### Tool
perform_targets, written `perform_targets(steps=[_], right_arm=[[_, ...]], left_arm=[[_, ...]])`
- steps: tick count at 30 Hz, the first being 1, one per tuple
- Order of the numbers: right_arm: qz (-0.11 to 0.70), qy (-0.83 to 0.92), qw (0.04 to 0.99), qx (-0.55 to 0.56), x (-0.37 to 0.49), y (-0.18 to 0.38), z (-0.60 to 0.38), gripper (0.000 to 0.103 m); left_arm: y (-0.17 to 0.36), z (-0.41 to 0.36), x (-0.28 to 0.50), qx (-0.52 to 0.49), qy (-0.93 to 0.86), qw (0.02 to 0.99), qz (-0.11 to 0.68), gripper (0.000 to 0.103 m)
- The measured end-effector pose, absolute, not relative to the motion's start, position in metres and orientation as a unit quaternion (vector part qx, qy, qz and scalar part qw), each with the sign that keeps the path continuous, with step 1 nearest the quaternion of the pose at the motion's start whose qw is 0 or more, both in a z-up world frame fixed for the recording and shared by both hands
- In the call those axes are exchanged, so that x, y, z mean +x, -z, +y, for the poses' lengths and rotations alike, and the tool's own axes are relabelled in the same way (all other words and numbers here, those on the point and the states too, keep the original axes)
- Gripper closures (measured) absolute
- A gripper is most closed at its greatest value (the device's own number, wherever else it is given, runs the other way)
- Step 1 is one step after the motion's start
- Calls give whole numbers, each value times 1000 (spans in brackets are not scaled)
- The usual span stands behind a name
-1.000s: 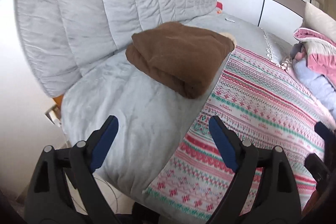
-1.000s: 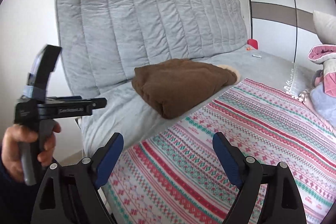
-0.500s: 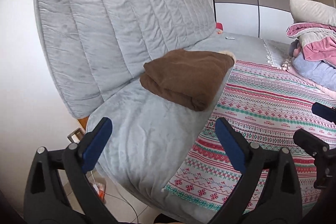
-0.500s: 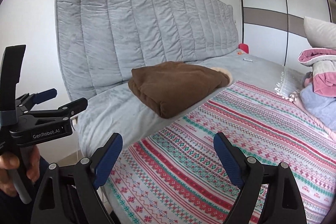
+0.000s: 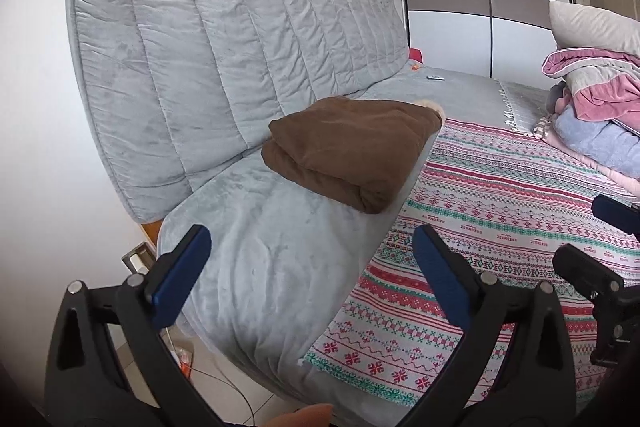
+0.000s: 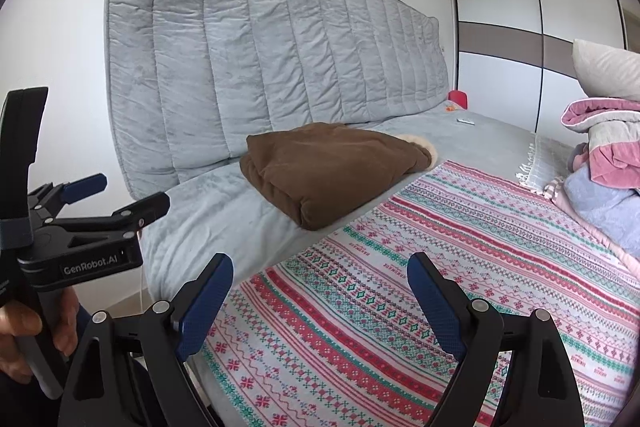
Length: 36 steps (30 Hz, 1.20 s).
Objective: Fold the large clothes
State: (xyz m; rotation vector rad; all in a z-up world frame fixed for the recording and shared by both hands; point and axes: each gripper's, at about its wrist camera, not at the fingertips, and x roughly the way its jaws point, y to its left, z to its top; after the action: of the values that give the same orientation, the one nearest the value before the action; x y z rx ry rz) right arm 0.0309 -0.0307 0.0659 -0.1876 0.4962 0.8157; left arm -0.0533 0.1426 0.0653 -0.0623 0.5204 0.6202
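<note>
Brown garment [image 5: 352, 151] — striped pink-green blanket [image 5: 500, 211]

Left gripper [image 5: 308, 259] and right gripper [image 6: 318, 287]: black plastic frames, blue textured pads [image 6: 434, 303], silver pivot screws. White "GenRobot.AI" lettering on the left unit's body, lower left of the right view. Bare-skinned hand [image 6: 24, 331] grips its grey handle.

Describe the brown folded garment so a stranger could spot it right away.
Find the grey quilted backrest. On the grey seat below it, beside the striped patterned blanket, lies the brown folded garment. It is the only plain brown bundle, with cream fleece at one end.
</note>
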Motion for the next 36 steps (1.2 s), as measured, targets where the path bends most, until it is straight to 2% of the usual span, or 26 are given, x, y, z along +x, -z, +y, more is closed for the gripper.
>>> perform_targets(steps=[13,17,23,36], right_arm=[[226,-372,894,-107,33,-63,-29,12],[228,-371,894,-104,34,-62,-29,5],[230,-365,896,-103,37,-60,-30,0],[234,-360,897,-101,40,-57,-29,0]], left_arm=[[-59,141,-44,-33,-288,918,272,1],[-60,142,-44,-39,-286,918,270,1],[-59,140,-42,-38,-282,918,275,1],[-58,141,-41,-37,-284,917,278,1]])
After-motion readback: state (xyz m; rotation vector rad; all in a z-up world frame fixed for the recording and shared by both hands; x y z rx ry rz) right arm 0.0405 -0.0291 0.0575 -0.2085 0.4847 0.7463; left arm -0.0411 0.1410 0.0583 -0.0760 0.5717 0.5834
